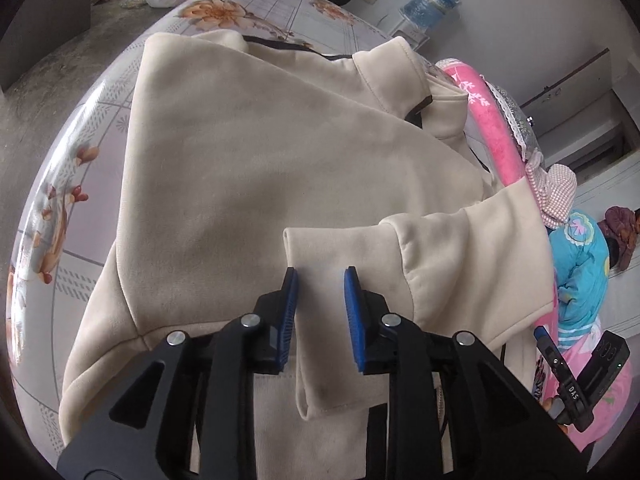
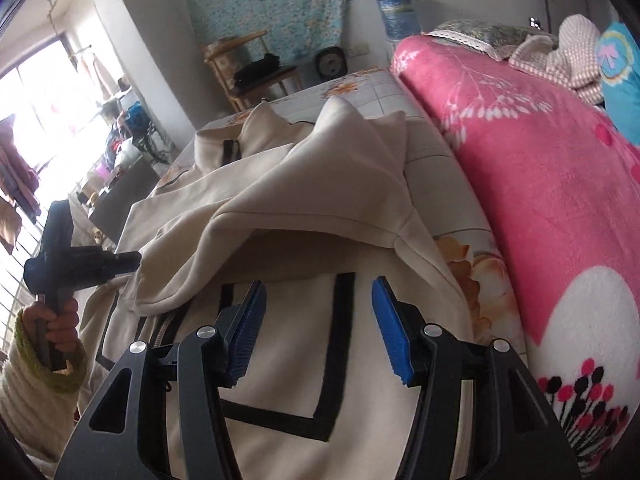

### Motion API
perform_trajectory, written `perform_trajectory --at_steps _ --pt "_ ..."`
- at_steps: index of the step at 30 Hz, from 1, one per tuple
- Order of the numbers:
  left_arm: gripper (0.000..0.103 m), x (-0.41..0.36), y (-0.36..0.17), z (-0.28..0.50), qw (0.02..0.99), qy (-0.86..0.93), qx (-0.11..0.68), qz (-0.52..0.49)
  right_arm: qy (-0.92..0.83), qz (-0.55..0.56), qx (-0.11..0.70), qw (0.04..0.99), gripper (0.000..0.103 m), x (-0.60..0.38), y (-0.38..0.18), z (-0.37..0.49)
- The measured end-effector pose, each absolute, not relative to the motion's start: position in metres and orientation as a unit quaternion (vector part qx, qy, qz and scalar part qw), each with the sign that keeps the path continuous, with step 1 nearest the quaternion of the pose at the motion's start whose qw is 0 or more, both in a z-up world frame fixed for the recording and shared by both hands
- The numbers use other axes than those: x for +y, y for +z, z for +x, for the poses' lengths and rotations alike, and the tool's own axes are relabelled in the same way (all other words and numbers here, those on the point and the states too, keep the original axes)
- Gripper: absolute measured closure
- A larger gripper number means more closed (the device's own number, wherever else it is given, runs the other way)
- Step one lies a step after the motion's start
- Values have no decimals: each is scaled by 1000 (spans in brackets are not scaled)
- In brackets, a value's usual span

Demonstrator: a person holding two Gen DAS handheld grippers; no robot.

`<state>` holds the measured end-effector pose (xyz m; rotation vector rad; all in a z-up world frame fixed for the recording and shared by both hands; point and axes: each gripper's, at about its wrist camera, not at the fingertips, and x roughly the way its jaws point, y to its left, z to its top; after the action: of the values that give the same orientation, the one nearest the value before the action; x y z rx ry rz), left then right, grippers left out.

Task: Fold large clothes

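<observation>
While the cream jacket (image 1: pixel 256 168) lies spread on the bed, its body covers most of the floral sheet (image 1: pixel 80 168), with the collar (image 1: pixel 384 72) toward the far end of the mattress. One sleeve (image 1: pixel 420 264) is folded across the body, and its cuff end lies directly below the left tool (image 1: pixel 320 276). In the right wrist view, a folded-over layer of the same jacket (image 2: pixel 304 216) forms a raised flap above a panel marked with black stripes (image 2: pixel 340 320).

Left tool: the blue pads (image 1: pixel 290 300) stand a little apart. The sleeve fabric lies under the gap between them; the pads do not press on it. No earlier view confirms any change in this gap.

Right tool (image 2: pixel 318 284): the blue pads (image 2: pixel 390 320) are spread wide over the striped panel, with nothing pinched between them.

In the right wrist view, the left tool (image 2: pixel 72 264) appears at the left edge, held by a hand (image 2: pixel 60 324) in a ribbed cream cuff with a green edge.

Surroundings: a pink floral blanket (image 2: pixel 540 184) lies just beside the jacket along the bed. A blue water bottle (image 2: pixel 396 12) stands by the far wall, near a wooden chair (image 2: pixel 248 68).
</observation>
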<state>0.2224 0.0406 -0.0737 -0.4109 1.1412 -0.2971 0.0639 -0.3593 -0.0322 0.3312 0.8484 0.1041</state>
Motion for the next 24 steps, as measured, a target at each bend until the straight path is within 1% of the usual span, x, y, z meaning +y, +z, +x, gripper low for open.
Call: perform_trajectory --at_steps 1,2,3,5,7,12,14,15,17,19,20,21,24 --pt "82 38 -73 222 816 -134 532 -184 48 166 409 896 49 -363 -36 62" --pt "90 35 -72 222 820 -126 531 -173 47 171 408 896 49 -366 -37 62" --pt "103 31 -71 222 824 -121 531 -158 47 175 405 896 49 -367 -39 63" --pt "103 25 -66 222 826 -124 531 -142 46 175 403 897 49 -368 -40 64" --pt "103 17 -49 220 840 -138 509 -123 43 173 401 898 49 -370 -40 65" --pt "103 23 35 222 900 -144 397 -107 34 167 397 902 49 -376 -36 65" --pt "103 35 56 228 908 -139 379 -115 29 164 396 903 49 -379 -33 63" --pt "103 40 58 232 903 -141 387 -121 27 162 395 904 49 -380 -32 63" --pt "103 48 45 238 882 -149 423 -145 25 161 396 904 49 -381 -31 61" --pt "101 52 18 236 852 -159 470 -165 28 166 399 901 49 -382 -32 61" --pt "93 52 2 232 836 -163 495 -172 30 169 402 899 47 -382 -33 62" --pt "86 51 -16 225 821 -165 516 -179 32 171 407 897 42 -380 -35 63" --pt "81 50 -51 199 793 -169 551 -197 43 166 419 892 38 -371 -38 67"
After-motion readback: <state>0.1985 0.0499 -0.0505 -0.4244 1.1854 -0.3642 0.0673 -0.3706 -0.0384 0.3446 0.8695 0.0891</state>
